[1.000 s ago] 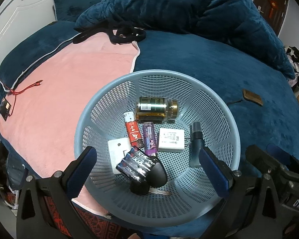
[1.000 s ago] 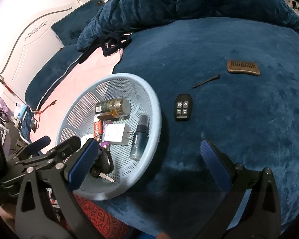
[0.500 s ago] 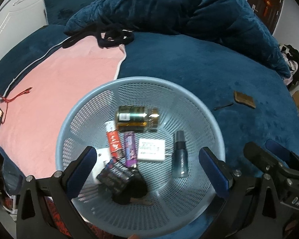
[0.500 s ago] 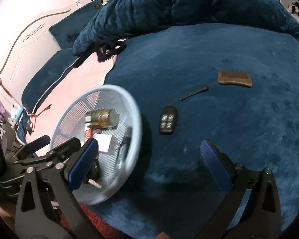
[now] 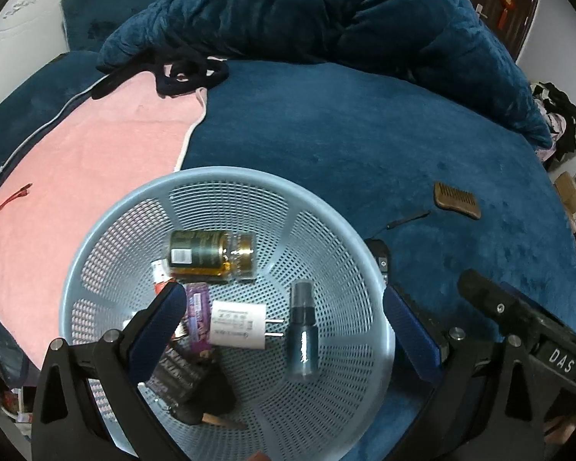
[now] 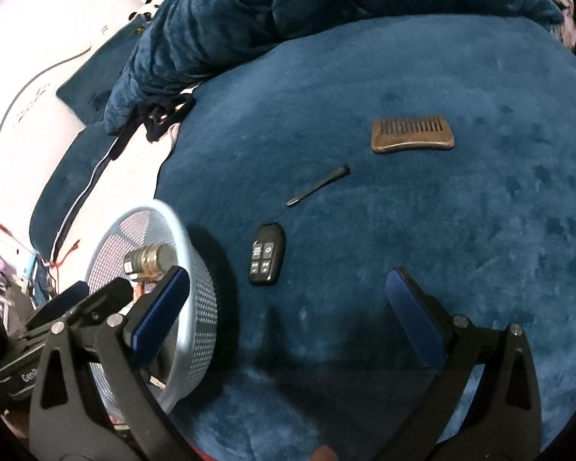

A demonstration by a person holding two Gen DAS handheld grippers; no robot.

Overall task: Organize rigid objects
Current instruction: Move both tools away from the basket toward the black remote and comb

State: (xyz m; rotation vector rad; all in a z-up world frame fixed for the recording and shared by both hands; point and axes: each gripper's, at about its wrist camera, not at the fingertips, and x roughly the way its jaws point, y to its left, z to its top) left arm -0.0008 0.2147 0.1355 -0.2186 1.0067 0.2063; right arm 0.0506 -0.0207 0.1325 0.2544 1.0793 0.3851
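Tongs both wide, left tongs (image 5: 280, 330), right tongs (image 6: 288, 307), one basket (image 5: 326, 207), one remote (image 6: 267, 255), one comb (image 6: 411, 140).

My right gripper (image 6: 288, 303) hangs over the dark blue plush bedspread (image 6: 460, 230), its blue-padded jaws spread wide with nothing between them. Just ahead of my fingers lies a black four-button remote key fob (image 6: 267, 257), flat on the plush, a thin black antenna-like stick (image 6: 318, 185) lying beyond it. Farther off rests a brown wooden comb (image 6: 411, 134), teeth pointing away from me. To my left sits a pale blue perforated plastic basket (image 6: 201, 307), tilted, holding a gold-capped glass jar (image 6: 149, 259) on its side. A rumpled blue quilt (image 6: 249, 11) is heaped at the back.
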